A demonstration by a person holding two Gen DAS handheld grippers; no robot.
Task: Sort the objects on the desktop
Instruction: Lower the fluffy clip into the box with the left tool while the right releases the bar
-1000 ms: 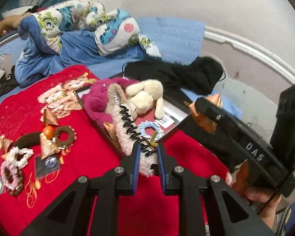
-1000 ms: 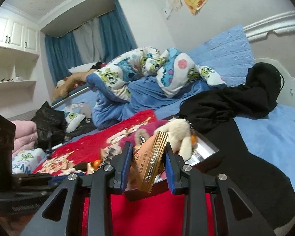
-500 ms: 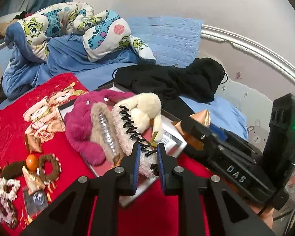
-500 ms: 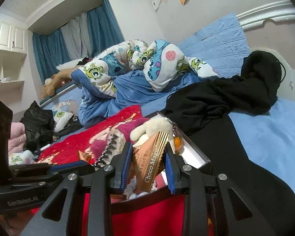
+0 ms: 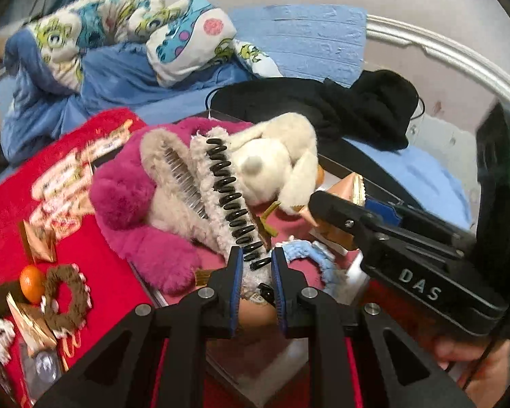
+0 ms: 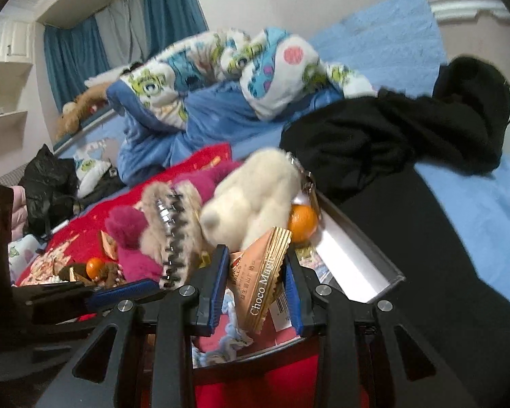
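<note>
Two grippers hang over one shallow box (image 6: 352,255) on the red cloth (image 5: 95,255), and I start with the biggest thing behind them: the bed, where a monster-print quilt (image 5: 146,30) is heaped beside a black garment (image 6: 391,136). The box sits at the cloth's far edge, its pale inner wall showing in my right view. Inside it lie a magenta plush (image 5: 125,197), a cream plush (image 5: 272,166) leaning against it, a beige fuzzy clip (image 5: 176,170) with metal teeth, a blue scrunchie (image 5: 309,251) and an orange (image 6: 302,222) tucked by the wall.

My left gripper (image 5: 257,278) is narrowed on the white fuzzy clip (image 5: 217,200) with black teeth, gripping its near end while the rest slants up across the plush pile above the box. My right gripper (image 6: 255,272) pinches a Choco Magic packet (image 6: 261,272) upright between its blue pads, just over the box's near side (the label reads clearly in the right view). In the left view the right gripper reaches in from the right with the packet at its tip.

Left of the box, on the cloth, sit a brown scrunchie (image 5: 66,299), a second orange (image 5: 31,279) touching it, and a gold packet (image 5: 37,241); smaller bits at the corner are too blurred to name.
</note>
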